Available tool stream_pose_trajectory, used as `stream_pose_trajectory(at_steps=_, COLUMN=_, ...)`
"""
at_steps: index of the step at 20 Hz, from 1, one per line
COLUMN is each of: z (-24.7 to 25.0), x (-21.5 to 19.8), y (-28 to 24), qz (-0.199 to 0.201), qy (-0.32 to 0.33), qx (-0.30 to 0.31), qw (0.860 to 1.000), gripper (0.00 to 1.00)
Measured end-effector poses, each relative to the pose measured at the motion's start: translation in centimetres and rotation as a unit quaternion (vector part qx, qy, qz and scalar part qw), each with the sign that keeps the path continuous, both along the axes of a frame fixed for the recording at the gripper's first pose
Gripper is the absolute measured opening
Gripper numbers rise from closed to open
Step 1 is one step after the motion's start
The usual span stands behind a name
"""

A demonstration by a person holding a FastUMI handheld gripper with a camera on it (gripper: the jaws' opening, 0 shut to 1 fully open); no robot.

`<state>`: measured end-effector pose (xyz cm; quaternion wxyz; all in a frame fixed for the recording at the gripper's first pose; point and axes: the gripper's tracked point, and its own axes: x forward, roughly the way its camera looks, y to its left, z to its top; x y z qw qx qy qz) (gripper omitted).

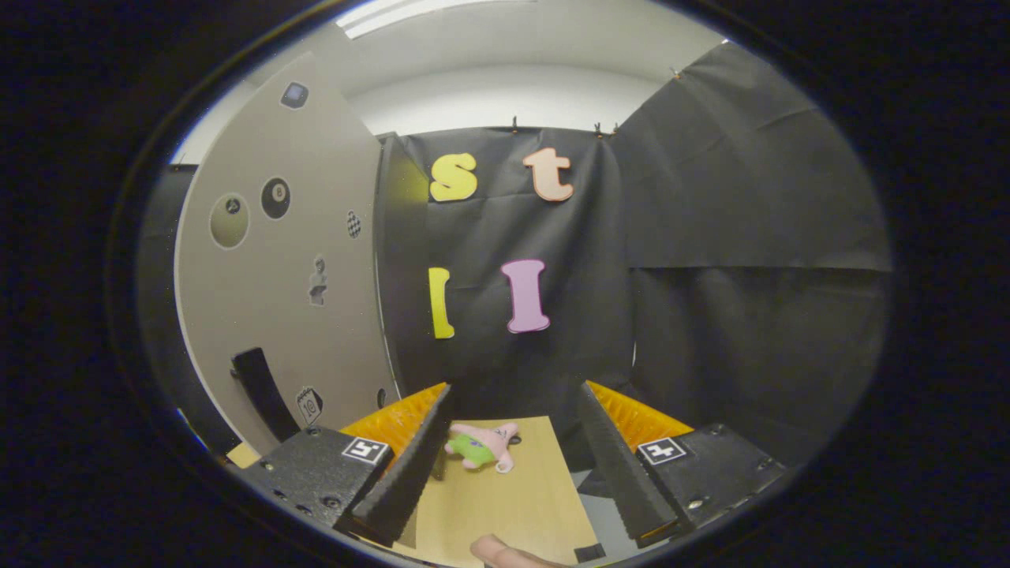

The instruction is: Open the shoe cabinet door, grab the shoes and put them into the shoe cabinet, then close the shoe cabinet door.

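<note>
My gripper (517,398) is open, its fingers spread wide with nothing between them. Left of the fingers stands the grey shoe cabinet door (276,268), with several stickers on its face and a dark handle (260,390) low on it. Whether the door is swung open or closed against the cabinet I cannot tell. Below the fingers lies a light wooden surface (513,497). A small pink and green plush toy (483,446) rests on it just inside the left finger. A person's fingertip (501,552) shows at the near edge of the wood.
The black cloth wall (710,276) hangs straight ahead and to the right, beyond the fingers. A white wall and ceiling (513,87) rise above the cloth. A grey patch of floor (611,525) lies beside the wood on the right.
</note>
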<state>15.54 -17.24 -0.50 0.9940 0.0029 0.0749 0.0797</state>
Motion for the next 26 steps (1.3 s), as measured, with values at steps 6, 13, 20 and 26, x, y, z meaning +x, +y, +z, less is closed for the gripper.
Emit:
stream_pose_trajectory(at_steps=6, z=-0.7, x=-0.6, y=7.0, qz=0.056, qy=-0.014, qx=-0.031, qw=0.998, gripper=0.99)
stream_pose_trajectory(at_steps=13, z=-1.3, x=-2.5, y=12.3, qz=0.094, qy=0.005, qx=-0.008, qw=0.996, gripper=0.9)
stream_pose_trajectory(at_steps=20, z=-1.4, x=-3.7, y=16.1, qz=0.094, qy=0.012, qx=-0.011, qw=0.995, gripper=0.9)
stream_pose_trajectory(at_steps=26, z=-1.3, x=-4.7, y=20.2, qz=0.083, qy=0.009, qx=-0.013, qw=0.996, gripper=0.9)
